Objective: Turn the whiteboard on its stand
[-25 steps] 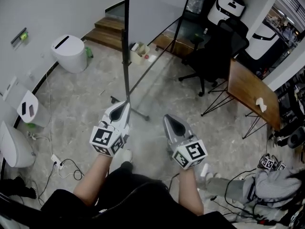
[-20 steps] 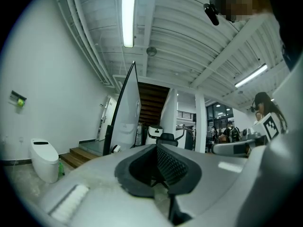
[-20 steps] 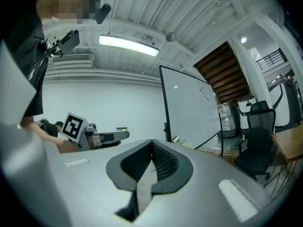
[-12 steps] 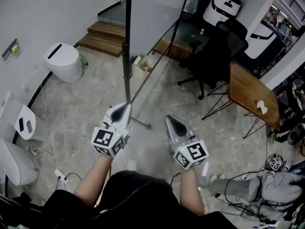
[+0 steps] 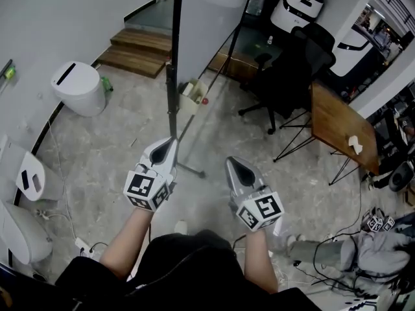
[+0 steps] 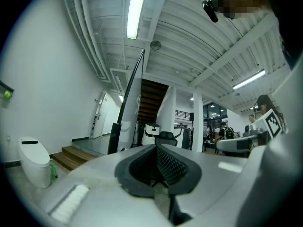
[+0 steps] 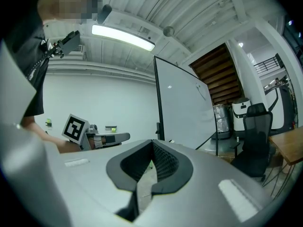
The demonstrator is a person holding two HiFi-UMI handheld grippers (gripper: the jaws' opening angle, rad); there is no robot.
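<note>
The whiteboard (image 5: 207, 18) stands upright ahead of me in the head view, its black frame post (image 5: 172, 89) running down to the stand's feet (image 5: 192, 168) on the stone floor. My left gripper (image 5: 163, 150) is shut and empty, its tip just in front of the post and apart from it. My right gripper (image 5: 235, 166) is shut and empty too, further right, touching nothing. The left gripper view has the whiteboard (image 6: 127, 103) almost edge-on beyond the left gripper (image 6: 156, 164). The right gripper view looks past the right gripper (image 7: 152, 162) at the whiteboard (image 7: 184, 103).
A white bin (image 5: 78, 88) stands at the left and wooden steps (image 5: 142, 47) lie behind it. A black office chair (image 5: 285, 76) and a wooden table (image 5: 340, 131) are on the right. Cables (image 5: 81, 245) trail at lower left. A grey heap (image 5: 376, 251) lies at lower right.
The view has shifted: the whiteboard's tray and the floor objects sit lower and nearer in the head view. Both grippers keep their pose and stay shut.
</note>
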